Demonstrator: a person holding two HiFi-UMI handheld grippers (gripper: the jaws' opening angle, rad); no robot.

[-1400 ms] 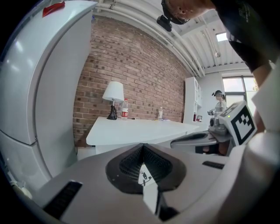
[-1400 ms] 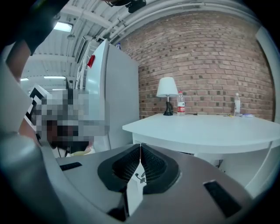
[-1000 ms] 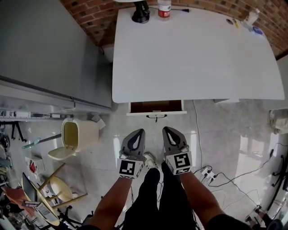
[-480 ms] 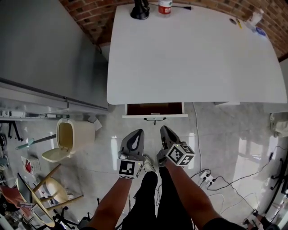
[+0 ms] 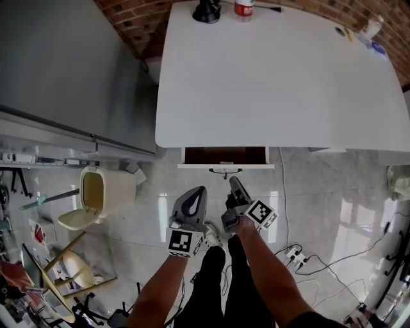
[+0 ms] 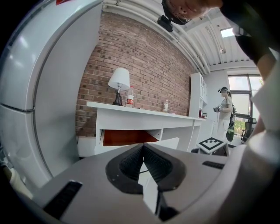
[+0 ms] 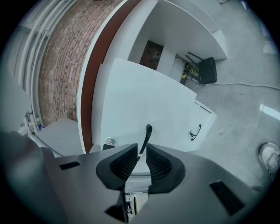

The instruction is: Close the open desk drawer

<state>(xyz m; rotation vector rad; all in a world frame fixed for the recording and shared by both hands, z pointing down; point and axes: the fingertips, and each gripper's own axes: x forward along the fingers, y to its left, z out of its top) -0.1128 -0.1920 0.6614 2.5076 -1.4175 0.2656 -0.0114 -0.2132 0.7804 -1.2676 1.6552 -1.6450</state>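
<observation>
The white desk (image 5: 275, 77) has one drawer (image 5: 224, 155) pulled out, its brown inside showing, with a dark handle (image 5: 224, 171) on its white front. My right gripper (image 5: 234, 181) is rolled on its side just short of that handle. In the right gripper view the handle (image 7: 148, 132) lies right ahead of the right gripper (image 7: 140, 151). Its jaws have just been opening and stand a crack apart with nothing gripped. My left gripper (image 5: 198, 189) hangs beside it, shut and empty. In the left gripper view the left gripper (image 6: 142, 148) faces the open drawer (image 6: 127, 136).
A grey cabinet (image 5: 64, 64) stands left of the desk, with a cream bin (image 5: 102, 192) on the floor below it. A power strip and cables (image 5: 295, 253) lie at the right. A lamp base (image 5: 206, 9) and a bottle (image 5: 243, 8) stand at the desk's back edge. Another person (image 6: 225, 109) stands far right.
The right gripper has rolled onto its side and drawn closer to the drawer handle. The left gripper has sunk a little. The drawer stays open.
</observation>
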